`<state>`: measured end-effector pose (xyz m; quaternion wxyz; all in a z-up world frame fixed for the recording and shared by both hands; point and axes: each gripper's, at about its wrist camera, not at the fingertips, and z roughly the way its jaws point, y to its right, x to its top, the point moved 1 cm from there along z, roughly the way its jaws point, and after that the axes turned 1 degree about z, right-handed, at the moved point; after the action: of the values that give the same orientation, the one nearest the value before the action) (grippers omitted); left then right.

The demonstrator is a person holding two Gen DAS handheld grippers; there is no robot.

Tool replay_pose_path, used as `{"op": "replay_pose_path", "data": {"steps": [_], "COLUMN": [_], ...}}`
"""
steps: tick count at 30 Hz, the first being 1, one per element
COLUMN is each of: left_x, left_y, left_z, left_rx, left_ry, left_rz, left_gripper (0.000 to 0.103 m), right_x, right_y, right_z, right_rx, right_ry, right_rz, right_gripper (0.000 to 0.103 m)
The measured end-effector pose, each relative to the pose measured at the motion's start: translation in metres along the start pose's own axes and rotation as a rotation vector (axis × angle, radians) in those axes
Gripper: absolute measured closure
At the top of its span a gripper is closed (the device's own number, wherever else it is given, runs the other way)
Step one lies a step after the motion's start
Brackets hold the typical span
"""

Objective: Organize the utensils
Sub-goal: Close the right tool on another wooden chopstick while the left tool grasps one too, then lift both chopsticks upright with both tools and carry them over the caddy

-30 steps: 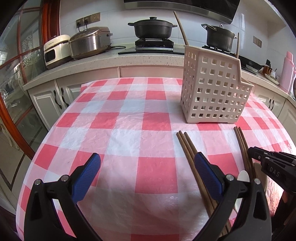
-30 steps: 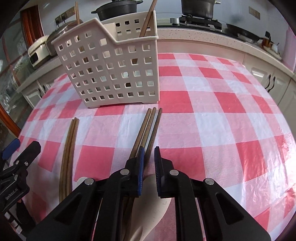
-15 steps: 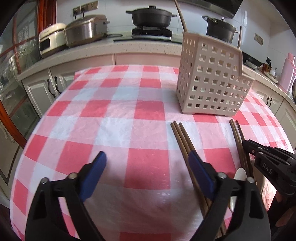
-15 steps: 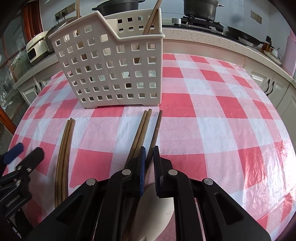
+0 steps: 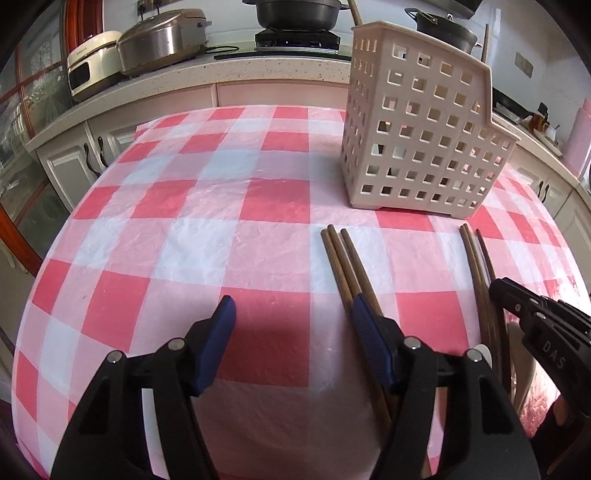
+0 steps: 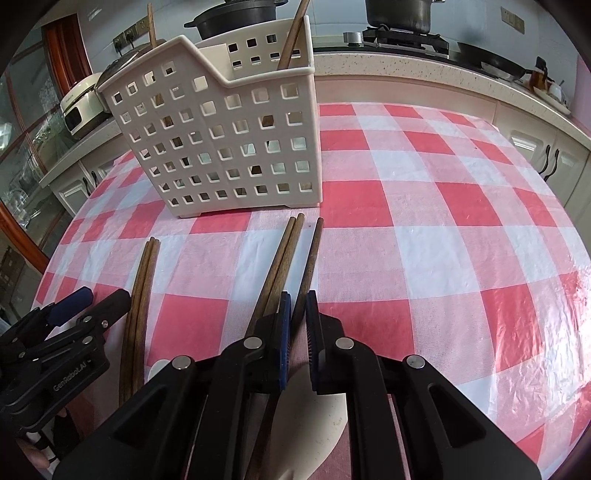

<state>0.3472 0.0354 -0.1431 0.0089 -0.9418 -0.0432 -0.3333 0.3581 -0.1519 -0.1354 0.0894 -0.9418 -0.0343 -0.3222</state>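
Six chopsticks (image 6: 284,258); one basket (image 6: 229,144); two pots (image 5: 295,13)

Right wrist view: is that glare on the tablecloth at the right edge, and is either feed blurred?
Right wrist view: yes, glare sheens the tablecloth at the right edge. Left wrist view: a shadow falls ahead of the left gripper. Both feeds are sharp, with fisheye bending at the rims.

Left gripper (image 5: 291,317) half-spread, its jaws just closing; right gripper (image 6: 297,317) pinched nearly closed.
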Motion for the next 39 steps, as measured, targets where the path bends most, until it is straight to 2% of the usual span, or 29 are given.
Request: {"op": "replay_pose_path", "data": {"steps": [4, 8, 10, 12, 15, 22, 31, 39], "left_x": [0.002, 0.002, 0.001, 0.001, -0.002, -0.002, 0.005, 0.005], "left_y": [0.01, 0.016, 0.017, 0.019, 0.023, 0.014, 0.006, 0.005], "left_z": [0.005, 0.006, 0.005, 0.004, 0.002, -0.004, -0.059, -0.111], "left_rx": [0.0, 0.009, 0.0, -0.008, -0.02, -0.078, -0.138, -0.142], "left_ry": [-0.029, -0.019, -0.012, -0.008, -0.006, 0.007, 0.159, 0.274], "left_rz": [0.034, 0.053, 0.064, 0.083, 0.1, 0.057, 0.033, 0.042], "left_gripper": [0.045, 0.053, 0.062, 0.081, 0.093, 0.095, 0.096, 0.096], "right_x": [0.001, 0.001, 0.001, 0.0, 0.0, 0.0, 0.003, 0.0], "right_y": [0.001, 0.002, 0.001, 0.0, 0.004, 0.014, 0.008, 0.0], "right_z": [0.0, 0.0, 0.0, 0.0, 0.0, -0.015, -0.061, -0.114], "right_rx": [0.006, 0.015, 0.014, 0.011, 0.041, 0.123, 0.18, 0.197], "right_ry": [-0.004, -0.007, -0.005, -0.001, 0.003, 0.064, 0.184, 0.297], "right_rz": [0.001, -0.003, -0.008, -0.018, 0.011, 0.076, 0.071, 0.029], "right_gripper": [0.094, 0.094, 0.094, 0.094, 0.095, 0.096, 0.096, 0.096]}}
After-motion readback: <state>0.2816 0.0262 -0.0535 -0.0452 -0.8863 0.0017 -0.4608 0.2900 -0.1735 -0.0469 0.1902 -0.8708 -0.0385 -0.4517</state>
